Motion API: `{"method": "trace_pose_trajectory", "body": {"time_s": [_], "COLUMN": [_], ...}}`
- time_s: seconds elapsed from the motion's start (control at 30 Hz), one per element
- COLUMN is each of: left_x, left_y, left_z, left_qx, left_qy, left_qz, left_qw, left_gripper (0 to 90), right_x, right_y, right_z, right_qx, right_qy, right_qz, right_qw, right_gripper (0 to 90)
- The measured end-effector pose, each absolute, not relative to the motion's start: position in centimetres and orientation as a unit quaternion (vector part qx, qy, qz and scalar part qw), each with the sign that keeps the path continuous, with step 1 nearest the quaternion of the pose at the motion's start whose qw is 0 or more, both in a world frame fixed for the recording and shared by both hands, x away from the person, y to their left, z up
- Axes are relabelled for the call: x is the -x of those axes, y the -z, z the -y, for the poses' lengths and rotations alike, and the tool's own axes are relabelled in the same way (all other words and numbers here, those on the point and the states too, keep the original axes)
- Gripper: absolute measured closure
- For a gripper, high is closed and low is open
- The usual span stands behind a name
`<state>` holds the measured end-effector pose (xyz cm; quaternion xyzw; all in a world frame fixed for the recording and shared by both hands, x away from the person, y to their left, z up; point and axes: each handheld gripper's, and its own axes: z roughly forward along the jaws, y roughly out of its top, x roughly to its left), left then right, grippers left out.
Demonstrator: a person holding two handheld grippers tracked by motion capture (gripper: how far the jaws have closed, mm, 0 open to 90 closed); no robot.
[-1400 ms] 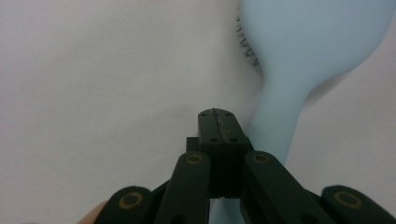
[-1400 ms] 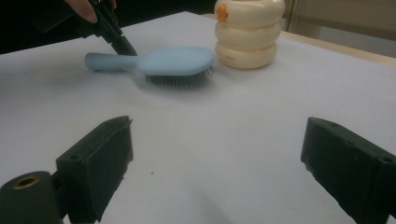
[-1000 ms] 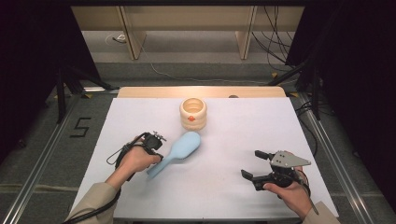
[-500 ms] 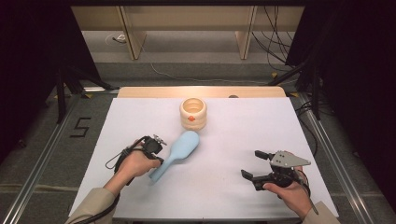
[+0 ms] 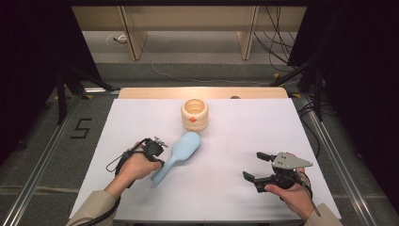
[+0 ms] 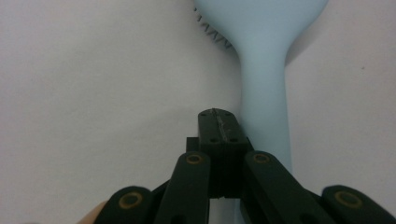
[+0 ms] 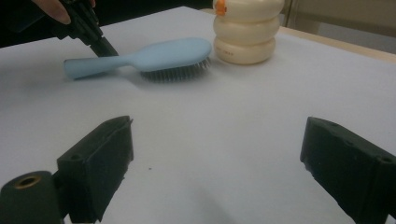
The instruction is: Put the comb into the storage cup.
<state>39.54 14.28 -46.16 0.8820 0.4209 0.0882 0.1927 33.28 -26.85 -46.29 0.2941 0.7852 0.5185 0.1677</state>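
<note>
Here, smooth blue bristled hairbrush [image 5: 178, 156], ridged cream cup [image 5: 194, 114]

A pale blue hairbrush [image 5: 179, 154] lies bristles-down on the desk, left of centre — head angled far-right, handle pointing near-left.

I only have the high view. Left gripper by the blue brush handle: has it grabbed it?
Observer: No. In the left gripper view the left gripper is shut on nothing, beside the hairbrush handle.
Operator: Brush bristles up or down?
Observer: Down, against the white table, per the right gripper view.
Operator: Right gripper?
Observer: The right gripper is open, nothing between its jaws, aimed toward the brush and the cream ribbed container.
</note>
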Motion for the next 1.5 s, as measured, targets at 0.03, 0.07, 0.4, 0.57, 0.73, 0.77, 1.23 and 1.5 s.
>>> {"method": "trace_pose_trajectory", "body": {"time_s": [0.03,0.07,0.4,0.57,0.73,0.77,1.23,1.5], "left_x": [-39.5,-39.5,-39.2,-39.2,-39.0,-39.0,-38.7,-39.8], "left_y": [46.2,46.2,46.7,46.6,45.6,45.3,44.0,45.1], "left_z": [-14.3,-14.3,-13.9,-14.2,-14.7,-14.8,-13.4,-12.2], "left_qx": [-0.882,-0.882,-0.886,-0.885,-0.876,-0.874,-0.874,-0.874], "left_qy": [-0.089,-0.089,-0.074,-0.083,-0.113,-0.118,-0.104,-0.087], "left_qz": [-0.421,-0.422,-0.418,-0.417,-0.417,-0.417,-0.413,-0.429], "left_qw": [0.191,0.190,0.189,0.192,0.213,0.220,0.233,0.210], "left_gripper": [89.8,89.8,89.8,89.5,78.6,75.6,14.3,3.8], "right_x": [-33.3,-33.3,-33.3,-33.3,-33.3,-33.3,-33.3,-33.3], "right_y": [46.3,46.3,46.3,46.3,46.3,46.3,46.2,46.2], "right_z": [26.9,26.9,26.9,26.9,26.9,26.9,26.9,26.9], "right_qx": [-0.294,-0.295,-0.296,-0.296,-0.297,-0.296,-0.297,-0.297], "right_qy": [-0.518,-0.519,-0.519,-0.518,-0.518,-0.517,-0.517,-0.518], "right_qz": [-0.785,-0.785,-0.784,-0.784,-0.785,-0.785,-0.784,-0.784], "right_qw": [0.168,0.168,0.168,0.168,0.169,0.169,0.169,0.170], "right_gripper": [10.5,10.6,10.6,10.6,10.7,10.7,11.0,11.0]}}
